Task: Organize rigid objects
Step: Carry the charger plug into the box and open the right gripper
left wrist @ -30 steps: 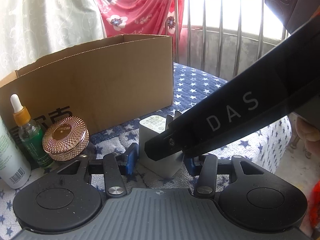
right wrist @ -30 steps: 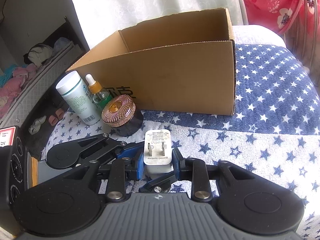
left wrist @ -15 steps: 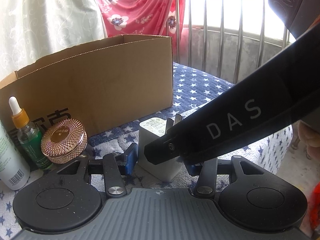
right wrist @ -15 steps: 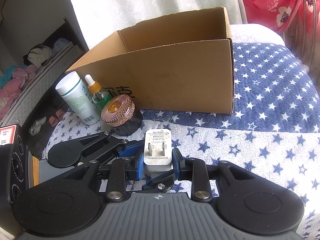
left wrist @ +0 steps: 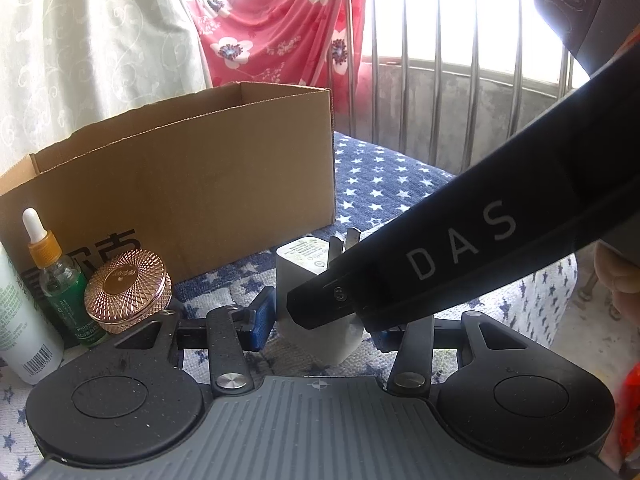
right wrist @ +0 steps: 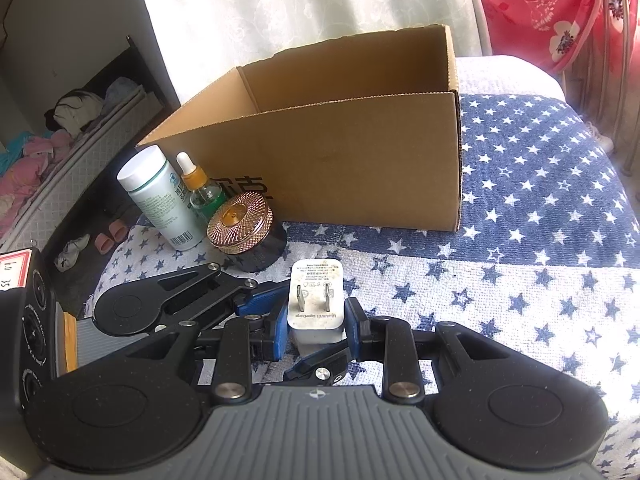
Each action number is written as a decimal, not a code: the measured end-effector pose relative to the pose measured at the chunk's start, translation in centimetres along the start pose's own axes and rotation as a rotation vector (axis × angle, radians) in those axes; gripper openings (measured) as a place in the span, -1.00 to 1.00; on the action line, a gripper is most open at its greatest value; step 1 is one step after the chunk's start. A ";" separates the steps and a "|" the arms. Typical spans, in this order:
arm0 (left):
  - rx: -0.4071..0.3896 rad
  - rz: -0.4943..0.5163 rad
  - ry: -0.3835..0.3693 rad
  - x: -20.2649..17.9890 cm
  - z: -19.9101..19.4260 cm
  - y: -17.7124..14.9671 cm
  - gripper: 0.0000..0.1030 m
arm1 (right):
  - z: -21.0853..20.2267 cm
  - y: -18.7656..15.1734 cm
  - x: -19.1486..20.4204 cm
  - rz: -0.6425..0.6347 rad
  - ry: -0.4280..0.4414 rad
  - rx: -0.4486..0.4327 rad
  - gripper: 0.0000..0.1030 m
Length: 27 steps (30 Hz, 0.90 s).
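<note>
A white plug charger (right wrist: 317, 307) stands prongs up on the star-patterned cloth. My right gripper (right wrist: 316, 334) is shut on it, blue pads against both sides. In the left wrist view the charger (left wrist: 304, 280) sits between my left gripper's (left wrist: 320, 326) open pads, and the right gripper's black finger (left wrist: 440, 256) crosses in front. An open cardboard box (right wrist: 340, 152) stands behind. A white bottle (right wrist: 160, 196), a green dropper bottle (right wrist: 202, 192) and a rose-gold lidded jar (right wrist: 244, 228) stand left of the box front.
The star-patterned cloth (right wrist: 540, 240) covers the surface and drops off at the right. A curtain (right wrist: 300, 8) and a red floral cloth (left wrist: 280, 32) hang behind, with metal window bars (left wrist: 440, 80). A shelf with clothes (right wrist: 60, 128) is at the far left.
The charger sits a little higher in both views, and the box and bottles look slightly lower. Both grippers keep their hold positions.
</note>
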<state>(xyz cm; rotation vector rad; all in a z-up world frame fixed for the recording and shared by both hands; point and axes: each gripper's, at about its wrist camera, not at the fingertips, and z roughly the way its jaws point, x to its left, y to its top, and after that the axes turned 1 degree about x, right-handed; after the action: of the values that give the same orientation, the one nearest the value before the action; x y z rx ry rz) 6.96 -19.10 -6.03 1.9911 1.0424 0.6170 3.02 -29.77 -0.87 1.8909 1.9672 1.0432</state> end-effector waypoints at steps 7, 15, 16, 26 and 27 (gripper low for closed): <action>-0.043 0.003 -0.003 0.0 -2.0 0.8 -0.10 | -2.0 0.6 1.8 -0.024 -0.024 -0.026 -0.40; -0.103 0.016 -0.001 2.0 -5.9 4.9 -0.10 | -5.4 4.7 5.5 -0.095 -0.030 -0.094 -0.39; -0.105 0.024 0.004 2.5 -6.2 5.6 -0.10 | -5.5 5.6 5.8 -0.104 -0.028 -0.096 -0.39; 0.021 0.069 0.015 8.8 -2.8 13.5 -0.10 | -2.0 17.0 5.2 -0.100 0.035 -0.037 -0.39; 0.048 0.065 0.009 9.5 -1.9 14.2 -0.10 | -1.0 18.3 4.6 -0.088 0.042 -0.019 -0.39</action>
<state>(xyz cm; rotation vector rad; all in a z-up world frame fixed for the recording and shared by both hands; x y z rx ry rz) 17.20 -15.38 7.24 2.0726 1.0091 0.6415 16.07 -27.20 12.53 1.7696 2.0353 1.0811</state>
